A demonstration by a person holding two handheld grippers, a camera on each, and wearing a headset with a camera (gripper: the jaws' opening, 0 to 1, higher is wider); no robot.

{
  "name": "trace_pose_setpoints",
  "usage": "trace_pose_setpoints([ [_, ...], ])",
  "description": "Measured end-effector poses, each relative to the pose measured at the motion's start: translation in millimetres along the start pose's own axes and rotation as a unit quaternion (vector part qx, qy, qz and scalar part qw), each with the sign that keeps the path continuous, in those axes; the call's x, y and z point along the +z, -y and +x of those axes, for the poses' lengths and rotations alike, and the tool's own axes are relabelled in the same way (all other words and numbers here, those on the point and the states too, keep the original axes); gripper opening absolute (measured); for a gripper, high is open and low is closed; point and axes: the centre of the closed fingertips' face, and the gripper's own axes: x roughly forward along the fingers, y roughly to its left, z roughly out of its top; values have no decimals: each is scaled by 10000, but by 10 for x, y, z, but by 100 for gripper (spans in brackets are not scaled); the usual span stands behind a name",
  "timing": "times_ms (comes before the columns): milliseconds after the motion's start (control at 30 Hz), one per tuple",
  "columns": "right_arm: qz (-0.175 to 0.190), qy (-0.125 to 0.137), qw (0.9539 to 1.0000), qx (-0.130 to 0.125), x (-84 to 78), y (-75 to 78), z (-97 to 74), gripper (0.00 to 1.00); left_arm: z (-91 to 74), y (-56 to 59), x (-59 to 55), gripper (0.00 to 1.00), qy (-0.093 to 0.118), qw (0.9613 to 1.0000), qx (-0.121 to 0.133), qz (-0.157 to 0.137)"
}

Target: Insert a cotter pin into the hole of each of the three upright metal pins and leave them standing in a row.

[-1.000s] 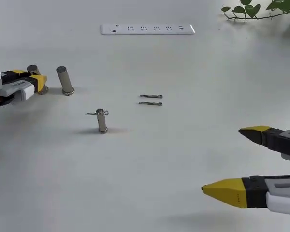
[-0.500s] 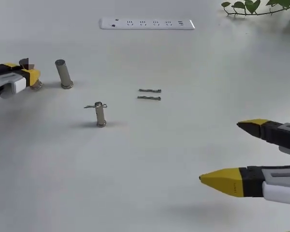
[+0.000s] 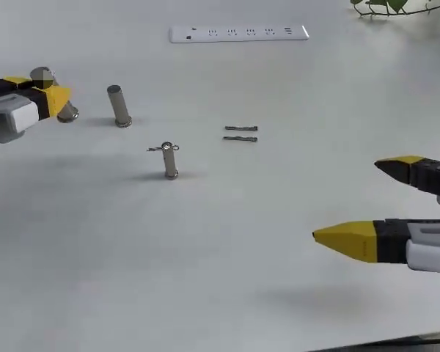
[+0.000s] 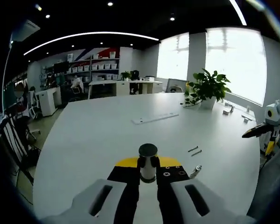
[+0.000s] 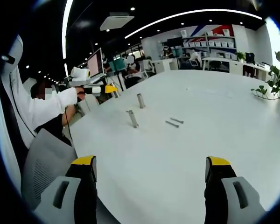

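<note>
at the left gripper [image 3: 55,99]: we are clamping its yellow-tipped jaws on a short grey cylindrical metal pin [image 4: 148,163], which is standing upright between them at the far left of the white workbench [image 3: 205,279].
right gripper [image 3: 346,199]: we are holding it released, jaws spread wide and gripping nothing, hovering over the near right of the bench.
bare pin: a second grey metal pin [image 3: 118,106] is standing upright just right of the held one.
finished pin: a third grey metal pin [image 3: 169,163] is standing nearer us, carrying a wire cotter pin [image 3: 163,148] through its top.
loose stock: two thin loose cotter pins [image 3: 240,128] are lying flat mid-bench, side by side and parallel.
bearing: the loose cotter pins are lying ahead and to the left of the right gripper, well apart from it, their long axes running left to right across the bench, roughly along the way its jaws are pointing.
nearer hand: we are judging the right gripper nearer them, and it is the free one.
</note>
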Motion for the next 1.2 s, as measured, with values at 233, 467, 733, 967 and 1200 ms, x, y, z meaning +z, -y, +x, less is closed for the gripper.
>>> trace_pose_setpoints([
  [233,-9,105,9999,23,-8,1,-53,95,-86,429,-6,9,16,9993,-251,284],
  [467,60,248,9996,114,-17,-20,-76,95,-73,836,-157,9,-145,9978,-548,344],
  [733,92,333,9992,201,-37,13,-98,95,-24,1213,-364,9,-430,9952,-810,342],
  [967,122,457,9984,313,-5,2,-125,94,54,1395,-472,9,-509,9939,-891,400],
  [1200,106,440,9983,358,-41,-5,-137,94,170,1523,-587,9,-607,9914,-1017,553],
])
